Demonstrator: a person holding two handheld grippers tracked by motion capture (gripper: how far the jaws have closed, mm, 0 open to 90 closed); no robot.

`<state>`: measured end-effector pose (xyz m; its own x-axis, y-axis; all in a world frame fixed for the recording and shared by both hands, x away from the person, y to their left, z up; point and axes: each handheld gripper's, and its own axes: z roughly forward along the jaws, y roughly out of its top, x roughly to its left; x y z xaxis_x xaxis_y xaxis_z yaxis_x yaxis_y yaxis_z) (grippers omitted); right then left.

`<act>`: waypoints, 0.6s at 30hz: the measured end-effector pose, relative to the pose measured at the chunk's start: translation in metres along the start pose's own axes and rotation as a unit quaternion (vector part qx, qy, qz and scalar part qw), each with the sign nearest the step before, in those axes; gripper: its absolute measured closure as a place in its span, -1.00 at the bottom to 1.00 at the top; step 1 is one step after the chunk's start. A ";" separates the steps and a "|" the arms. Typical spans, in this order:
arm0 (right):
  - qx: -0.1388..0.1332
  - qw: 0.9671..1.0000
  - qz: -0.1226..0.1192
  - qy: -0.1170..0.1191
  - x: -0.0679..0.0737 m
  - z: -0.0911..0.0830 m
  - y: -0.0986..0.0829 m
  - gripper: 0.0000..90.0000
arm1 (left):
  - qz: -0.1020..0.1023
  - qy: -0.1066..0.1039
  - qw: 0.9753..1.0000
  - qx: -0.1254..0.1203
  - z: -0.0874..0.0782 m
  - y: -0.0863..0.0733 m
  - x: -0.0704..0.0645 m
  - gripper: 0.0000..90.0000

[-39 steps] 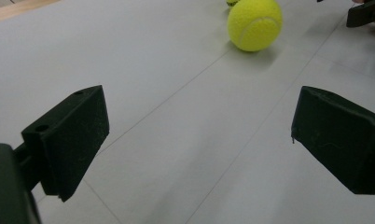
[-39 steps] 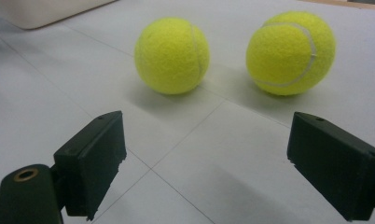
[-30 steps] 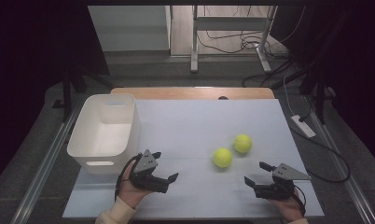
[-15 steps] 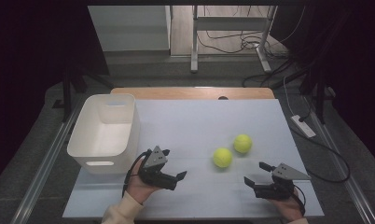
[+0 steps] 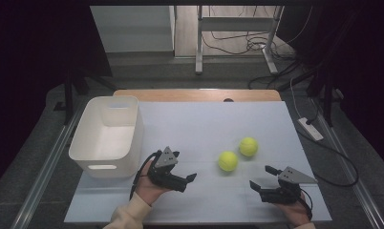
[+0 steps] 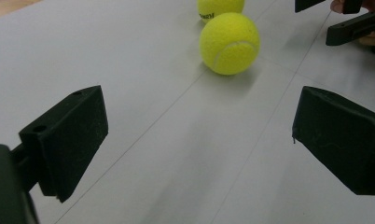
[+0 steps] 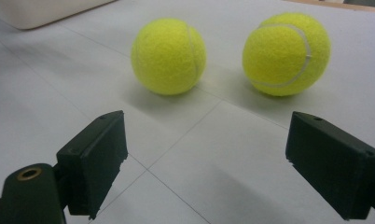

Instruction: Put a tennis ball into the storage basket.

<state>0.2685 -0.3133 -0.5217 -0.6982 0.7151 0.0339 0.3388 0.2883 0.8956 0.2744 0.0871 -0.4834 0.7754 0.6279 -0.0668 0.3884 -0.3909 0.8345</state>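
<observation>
We see two tennis balls on the white table: the nearer ball (image 5: 227, 161) between both open, empty grippers, left gripper (image 5: 189, 179) and right gripper (image 5: 260, 178). Light, fuzzy, springy (probably rolls easily); we'd pinch across its middle.

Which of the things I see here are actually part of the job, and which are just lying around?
Part of the job:
- near tennis ball
- far tennis ball
- white bin, probably
- left gripper, jaws open, pointed at the near ball
- right gripper, jaws open

Just lying about:
- power strip beside the table
- cables on the floor beyond
</observation>
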 end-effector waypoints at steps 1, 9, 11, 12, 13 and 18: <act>0.000 1.000 0.000 0.000 0.000 0.000 0.000 -0.72 | 0.000 -0.001 1.000 0.000 0.001 0.001 0.000 -0.91; 0.003 1.000 -0.003 -0.001 0.000 0.000 0.000 -0.72 | -0.003 -0.006 1.000 -0.003 0.006 0.008 0.000 -0.91; 0.003 1.000 -0.004 -0.001 0.001 0.000 0.000 -0.72 | -0.003 -0.008 1.000 -0.003 0.007 0.010 0.000 -0.91; 0.003 1.000 -0.004 0.000 0.001 0.000 0.000 -0.72 | -0.003 -0.010 1.000 -0.003 0.007 0.012 -0.001 -0.91; 0.003 1.000 -0.005 0.000 0.001 0.000 0.000 -0.72 | -0.002 -0.012 1.000 -0.004 0.008 0.013 -0.001 -0.91; 0.003 1.000 -0.004 0.000 0.001 0.000 0.000 -0.72 | 0.005 -0.015 1.000 -0.001 0.011 0.019 -0.004 -0.91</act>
<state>0.2681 -0.3125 -0.5217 -0.7000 0.7136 0.0271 0.3381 0.2977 0.8928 0.2845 0.0695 -0.4734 0.7938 0.6037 -0.0739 0.3790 -0.3959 0.8365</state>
